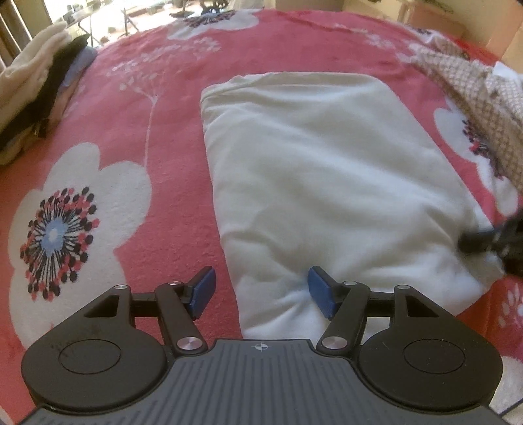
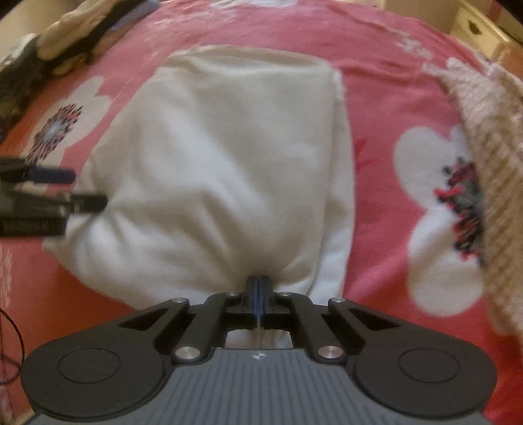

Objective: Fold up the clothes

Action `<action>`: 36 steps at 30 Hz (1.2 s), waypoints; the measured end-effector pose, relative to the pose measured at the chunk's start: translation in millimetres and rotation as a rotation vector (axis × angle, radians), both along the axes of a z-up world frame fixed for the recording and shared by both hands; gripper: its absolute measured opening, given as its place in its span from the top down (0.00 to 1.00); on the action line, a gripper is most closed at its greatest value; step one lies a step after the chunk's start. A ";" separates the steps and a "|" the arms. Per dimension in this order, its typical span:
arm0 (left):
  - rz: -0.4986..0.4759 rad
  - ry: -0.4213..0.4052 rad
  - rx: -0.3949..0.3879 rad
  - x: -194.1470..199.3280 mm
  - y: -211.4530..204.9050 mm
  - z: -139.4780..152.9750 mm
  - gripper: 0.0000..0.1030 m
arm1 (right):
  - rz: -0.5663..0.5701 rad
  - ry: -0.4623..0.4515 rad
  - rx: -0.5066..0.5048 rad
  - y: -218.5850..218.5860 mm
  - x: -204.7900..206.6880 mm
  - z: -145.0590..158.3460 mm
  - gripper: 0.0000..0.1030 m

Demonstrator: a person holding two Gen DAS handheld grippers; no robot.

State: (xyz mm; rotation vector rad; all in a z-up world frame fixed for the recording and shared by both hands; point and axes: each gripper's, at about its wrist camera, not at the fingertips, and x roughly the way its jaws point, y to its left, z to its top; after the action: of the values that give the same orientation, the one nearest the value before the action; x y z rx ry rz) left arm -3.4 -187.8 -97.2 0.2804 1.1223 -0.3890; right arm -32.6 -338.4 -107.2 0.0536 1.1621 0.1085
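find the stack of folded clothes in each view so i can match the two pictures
Left wrist view: the stack of folded clothes sits at the far left edge, on the pink floral blanket.
Right wrist view: the stack lies in the top left corner, blurred.
Shared landmark: the white garment, centre in both views, with the stack beyond its left side.

One white folded garment point(image 1: 330, 183) lies on one pink flowered blanket point(image 1: 157, 202). One stack of folded clothes point(image 1: 39, 94) sits at the far left, and one checked cloth point(image 1: 474, 94) lies at the right. There are two grippers, the left gripper point(image 1: 261, 291) and the right gripper point(image 2: 259, 287).
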 end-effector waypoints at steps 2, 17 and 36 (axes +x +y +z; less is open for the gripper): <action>0.011 0.015 0.003 2.0 -1.0 0.0 0.38 | -0.011 -0.016 -0.005 0.9 6.2 9.6 0.96; 0.030 0.052 0.013 7.8 -2.8 1.0 0.35 | -0.009 -0.028 -0.060 6.5 57.4 12.9 0.95; 0.050 0.085 0.020 12.6 -3.2 0.2 0.34 | -0.050 0.045 -0.019 -3.5 71.4 -22.6 0.97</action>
State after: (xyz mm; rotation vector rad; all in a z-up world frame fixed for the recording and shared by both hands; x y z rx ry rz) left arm 9.2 -191.0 -97.0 0.2548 1.2152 -0.3487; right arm 38.7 -342.0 -129.8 0.0682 1.2062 0.0519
